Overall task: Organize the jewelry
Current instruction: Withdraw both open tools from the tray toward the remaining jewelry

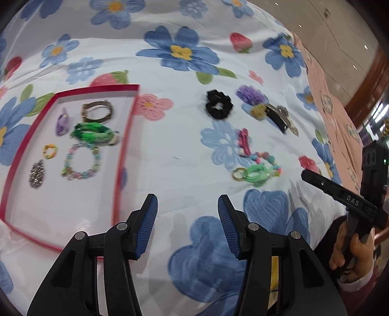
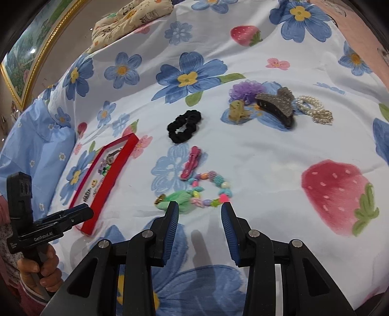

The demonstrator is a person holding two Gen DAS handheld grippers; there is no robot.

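A red-rimmed tray [image 1: 122, 136] lies on the flowered sheet at the left and holds a green bracelet [image 1: 93, 132], a beaded bracelet [image 1: 81, 161], a brown band [image 1: 97, 111] and small pieces. It also shows in the right wrist view [image 2: 107, 184]. Loose on the sheet lie a black scrunchie [image 2: 184, 126], a pink clip [image 2: 190, 162], a colourful bead bracelet [image 2: 214, 190] with a green bow [image 2: 173, 200], a grey claw clip [image 2: 279, 103], a purple scrunchie [image 2: 245, 90] and pearls [image 2: 313, 107]. My left gripper [image 1: 187, 209] is open and empty. My right gripper [image 2: 200, 215] is open, just short of the bead bracelet.
A patterned cushion [image 2: 131, 14] lies at the far edge of the bed. A gold-framed picture [image 2: 29, 58] stands at the left. A pink sheet [image 1: 328, 97] and the floor border the bed on the right.
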